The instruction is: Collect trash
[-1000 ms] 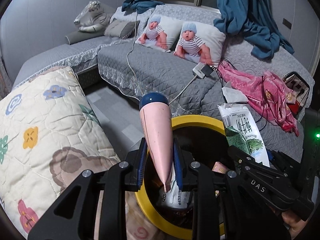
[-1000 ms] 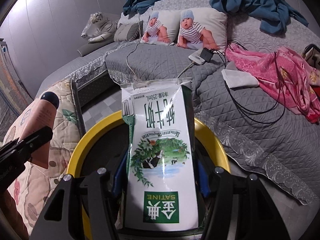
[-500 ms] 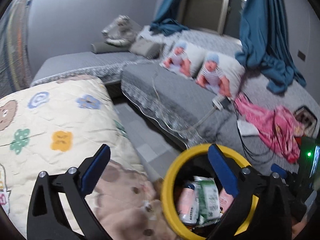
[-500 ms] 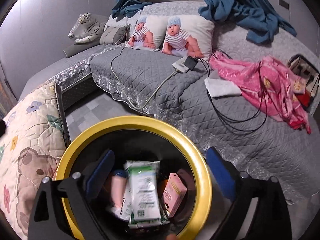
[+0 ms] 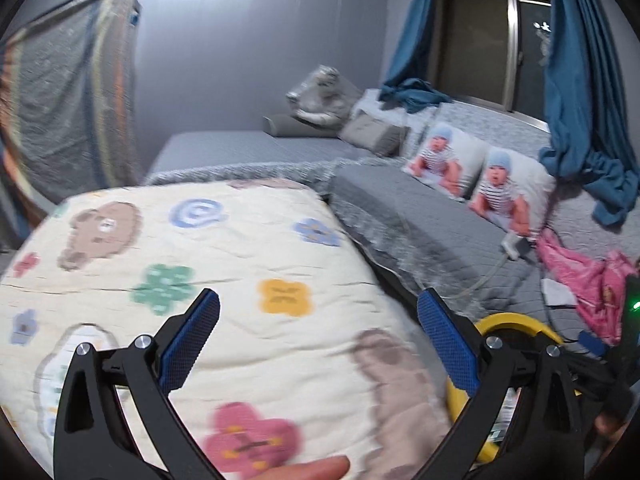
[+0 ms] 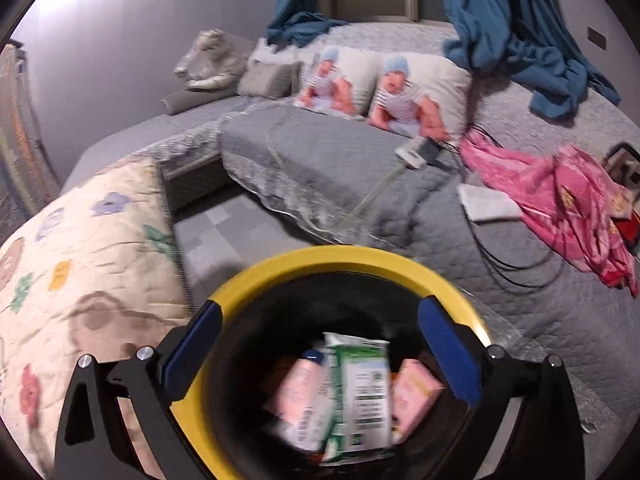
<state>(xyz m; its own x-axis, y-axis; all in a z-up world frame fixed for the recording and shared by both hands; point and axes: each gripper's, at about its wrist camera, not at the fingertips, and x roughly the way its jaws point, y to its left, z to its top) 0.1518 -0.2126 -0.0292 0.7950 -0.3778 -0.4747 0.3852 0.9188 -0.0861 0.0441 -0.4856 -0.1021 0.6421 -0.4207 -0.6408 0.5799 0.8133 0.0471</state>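
Observation:
A black bin with a yellow rim (image 6: 344, 258) stands directly below my right gripper (image 6: 320, 316), which is open and empty. Inside the bin lie a green-and-white milk carton (image 6: 362, 392), a pink tube (image 6: 300, 396) and a small pink box (image 6: 416, 392). My left gripper (image 5: 318, 312) is open too, with nothing between its blue pads, and hangs over the cream patterned quilt (image 5: 208, 248). From the left wrist only part of the yellow rim (image 5: 516, 318) peeks out behind the right finger.
A grey quilted bed (image 6: 360, 168) fills the back, with two baby-print pillows (image 6: 384, 84), a charger and cable (image 6: 416, 152), a white cloth (image 6: 488, 202) and pink clothing (image 6: 560, 188). Blue curtains (image 5: 576, 80) hang at the window. A person's fingertip (image 5: 316, 468) shows at the bottom edge.
Both grippers opened and dropped the pink tube and the milk carton into the bin. The left gripper then swung left and up over the quilt; the right rose slightly above the bin.

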